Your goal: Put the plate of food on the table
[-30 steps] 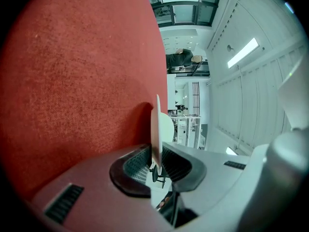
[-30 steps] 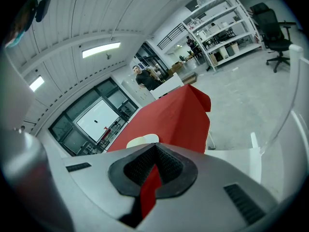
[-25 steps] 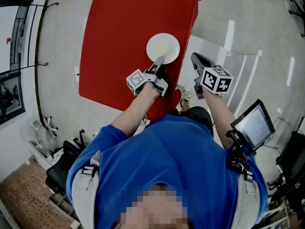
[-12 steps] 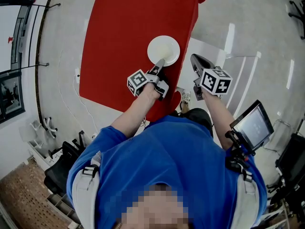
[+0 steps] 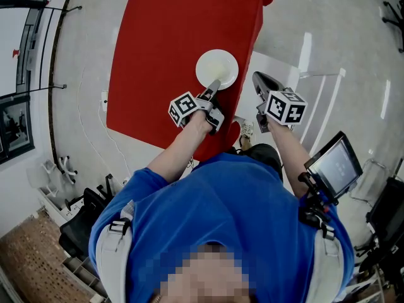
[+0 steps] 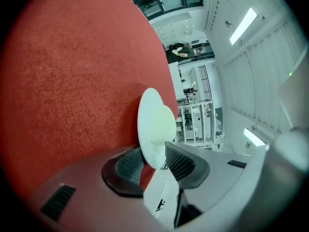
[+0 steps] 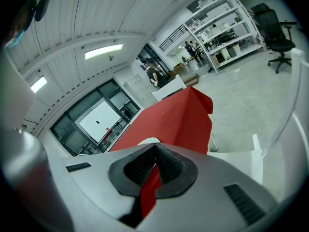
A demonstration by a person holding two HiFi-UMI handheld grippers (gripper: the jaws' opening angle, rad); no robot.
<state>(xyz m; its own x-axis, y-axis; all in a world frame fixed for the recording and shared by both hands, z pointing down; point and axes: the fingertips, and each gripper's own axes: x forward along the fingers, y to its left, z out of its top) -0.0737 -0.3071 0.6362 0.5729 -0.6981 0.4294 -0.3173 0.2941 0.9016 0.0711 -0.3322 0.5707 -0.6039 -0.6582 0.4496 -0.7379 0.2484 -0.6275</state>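
A white plate (image 5: 217, 68) with pale food lies on the red-clothed table (image 5: 170, 43), close to its right edge. My left gripper (image 5: 211, 88) reaches the plate's near rim. In the left gripper view the plate (image 6: 154, 122) stands edge-on between the jaws of the left gripper (image 6: 154, 164). Those jaws have just been opening, and a gap shows beside the rim. My right gripper (image 5: 260, 81) hangs off the table's right side with nothing in it. In the right gripper view the pads of the right gripper (image 7: 155, 153) meet at the tips, and the red table (image 7: 174, 115) lies beyond.
A white chair or stand (image 5: 278, 65) sits just right of the table, under my right gripper. A tablet screen (image 5: 334, 166) hangs at my right hip. Cables run along the floor at left (image 5: 82, 106). Shelves and an office chair (image 7: 273, 30) stand far off.
My left gripper has rolled slightly at the plate's near rim. The plate stays on the cloth in the same spot. The right gripper has not moved.
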